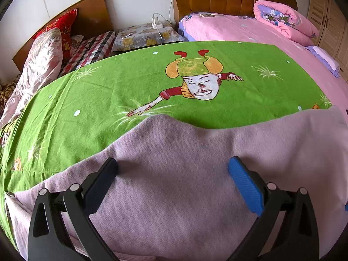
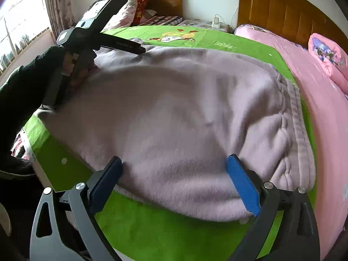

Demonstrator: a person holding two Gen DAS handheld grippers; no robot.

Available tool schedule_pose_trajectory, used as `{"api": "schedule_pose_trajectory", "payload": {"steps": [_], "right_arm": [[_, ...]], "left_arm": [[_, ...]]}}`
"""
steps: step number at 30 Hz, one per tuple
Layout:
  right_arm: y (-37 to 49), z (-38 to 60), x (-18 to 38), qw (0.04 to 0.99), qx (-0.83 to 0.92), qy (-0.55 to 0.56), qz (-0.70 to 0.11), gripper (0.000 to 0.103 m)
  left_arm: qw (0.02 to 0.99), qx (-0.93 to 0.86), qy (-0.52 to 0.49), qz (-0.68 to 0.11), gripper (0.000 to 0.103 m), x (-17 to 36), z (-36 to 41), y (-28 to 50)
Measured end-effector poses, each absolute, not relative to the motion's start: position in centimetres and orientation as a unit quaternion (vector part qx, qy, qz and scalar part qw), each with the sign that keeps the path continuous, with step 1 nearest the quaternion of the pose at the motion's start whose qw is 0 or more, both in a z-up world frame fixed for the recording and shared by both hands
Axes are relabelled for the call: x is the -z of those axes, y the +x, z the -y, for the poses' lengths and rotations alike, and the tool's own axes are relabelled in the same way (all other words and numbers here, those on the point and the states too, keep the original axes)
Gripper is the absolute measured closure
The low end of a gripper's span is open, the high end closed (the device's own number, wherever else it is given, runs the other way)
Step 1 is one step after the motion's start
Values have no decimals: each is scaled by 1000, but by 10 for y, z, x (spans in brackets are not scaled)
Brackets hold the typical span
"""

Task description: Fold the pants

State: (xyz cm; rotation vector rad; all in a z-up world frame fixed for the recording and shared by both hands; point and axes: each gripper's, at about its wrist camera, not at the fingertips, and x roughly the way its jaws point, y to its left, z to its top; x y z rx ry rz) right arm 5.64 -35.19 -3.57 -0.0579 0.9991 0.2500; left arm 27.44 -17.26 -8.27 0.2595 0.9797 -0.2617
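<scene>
The pants (image 2: pixel 174 113) lie on the cartoon sheet (image 1: pixel 134 82) (bedside table (image 1: pixel 143 35) behind it), the quilt-topped bed (image 1: pixel 250 32) to its right.

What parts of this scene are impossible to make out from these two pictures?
- Pale lilac fleece pants: legs and ankle ends are not distinguishable in either view; folded fabric hides the layers beneath.
- Left gripper: in the right wrist view its fingertips run together edge-on.
- White phone charger: too small for detail.
- Green cartoon sheet: near part covered by the pants.
</scene>
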Motion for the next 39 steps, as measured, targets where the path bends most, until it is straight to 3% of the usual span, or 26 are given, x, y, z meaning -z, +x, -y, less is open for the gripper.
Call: {"api": "schedule_pose_trajectory", "payload": {"steps": [5, 9, 13, 16, 24, 28, 31, 39], "right_arm": [[63, 355, 34, 865, -124, -26, -486, 10], [63, 361, 35, 869, -128, -13, -478, 10], [53, 367, 26, 878, -114, 7, -464, 10], [32, 396, 14, 892, -100, 85, -433, 10], [-14, 489, 46, 839, -25, 374, -394, 9], [0, 495, 50, 837, -31, 394, -378, 9], [26, 493, 53, 827, -36, 398, -396, 9], [65, 479, 54, 810, -37, 420, -407, 4]], "left_arm": [[878, 130, 118, -446, 2, 67, 183, 261], [870, 241, 122, -413, 2, 44, 245, 229], [829, 328, 143, -429, 2, 63, 306, 212], [810, 332, 178, -449, 2, 84, 331, 207], [815, 360, 103, -442, 2, 57, 306, 199], [817, 369, 142, -418, 2, 51, 305, 171], [809, 341, 200, -436, 2, 80, 311, 163], [800, 359, 147, -459, 2, 84, 302, 178]]}}
